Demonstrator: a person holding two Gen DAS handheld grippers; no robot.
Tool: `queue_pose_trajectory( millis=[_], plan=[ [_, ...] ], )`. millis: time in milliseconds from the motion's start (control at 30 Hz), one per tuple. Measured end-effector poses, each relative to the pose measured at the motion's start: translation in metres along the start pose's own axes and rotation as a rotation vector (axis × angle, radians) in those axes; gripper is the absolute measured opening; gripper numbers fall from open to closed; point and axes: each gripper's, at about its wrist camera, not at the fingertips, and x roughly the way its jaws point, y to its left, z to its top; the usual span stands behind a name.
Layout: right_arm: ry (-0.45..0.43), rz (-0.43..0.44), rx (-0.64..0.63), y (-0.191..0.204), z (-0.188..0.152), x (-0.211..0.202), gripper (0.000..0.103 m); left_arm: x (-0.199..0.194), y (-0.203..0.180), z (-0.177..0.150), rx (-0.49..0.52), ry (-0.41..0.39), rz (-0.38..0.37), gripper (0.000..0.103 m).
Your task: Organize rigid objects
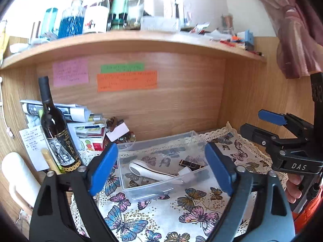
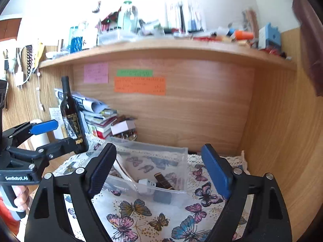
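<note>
We see a wooden desk alcove (image 1: pixel 181 104) with a cluttered shelf (image 1: pixel 129 42) across its top; pink, green and orange paper notes (image 1: pixel 127 80) are stuck to its back panel; a butterfly-print cloth (image 1: pixel 161 217) with a lace edge covers the desk surface.

On that cloth, near the back panel, stands a clear plastic box (image 1: pixel 145 189); both our grippers hang above and in front of it, apart from it. Our left gripper (image 1: pixel 161 169) has its blue-padded jaws spread wide with nothing between them; our right gripper (image 2: pixel 159 171) likewise stands wide open and holds nothing; in the left wrist view we also see the right gripper from the side, a hand (image 1: pixel 293 187) on its grip.

To the left of the box a dark wine bottle (image 1: pixel 56 133) stands upright, with a pile of magazines and papers (image 1: pixel 84 121) behind it.

Inside the box lie the task's things: a white handheld device (image 1: pixel 153 171) lying flat, a small dark brown striped case (image 1: pixel 191 164) beside it towards the right, and a small white plug-like piece (image 2: pixel 148 182) near the front wall; what the dark block (image 2: pixel 162 196) at the front corner is, we cannot tell.
</note>
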Motion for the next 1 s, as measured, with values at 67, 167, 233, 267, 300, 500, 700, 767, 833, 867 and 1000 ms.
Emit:
queue_pose_trajectory(
  millis=[67,167,233,267,300,500,700,767,833,867,1000],
  plan=[
    [-0.021,0.001,0.001,0.002,0.001,-0.011,0.094,-0.013,-0.004,0.000,0.005,-0.026,0.003,0.099],
    [-0.052,-0.007,0.010,0.005,0.001,-0.026,0.103,-0.032,-0.010,-0.001,0.020,-0.066,0.023,0.103],
    [-0.065,-0.012,0.012,0.008,0.000,-0.033,0.103,-0.042,-0.012,-0.003,0.018,-0.084,0.037,0.103],
    [-0.071,-0.012,0.014,0.009,-0.001,-0.037,0.103,-0.046,-0.012,-0.003,0.016,-0.089,0.038,0.103],
    [-0.076,-0.012,0.018,0.010,-0.002,-0.041,0.103,-0.049,-0.013,-0.004,0.015,-0.091,0.038,0.103],
    [-0.096,-0.012,0.024,0.010,-0.009,-0.059,0.103,-0.064,-0.016,-0.006,-0.002,-0.110,0.038,0.103],
    [-0.105,-0.014,0.035,0.009,-0.011,-0.068,0.103,-0.074,-0.019,-0.007,-0.003,-0.136,0.032,0.103],
    [-0.110,-0.015,0.035,0.009,-0.011,-0.069,0.103,-0.076,-0.020,-0.007,-0.005,-0.145,0.028,0.103],
    [-0.111,-0.016,0.034,0.009,-0.011,-0.070,0.103,-0.076,-0.021,-0.006,-0.005,-0.151,0.026,0.103],
    [-0.112,-0.016,0.034,0.009,-0.011,-0.070,0.103,-0.077,-0.021,-0.006,-0.004,-0.153,0.026,0.103],
    [-0.114,-0.015,0.038,0.009,-0.010,-0.070,0.103,-0.076,-0.021,-0.006,-0.005,-0.155,0.022,0.103]
  ],
)
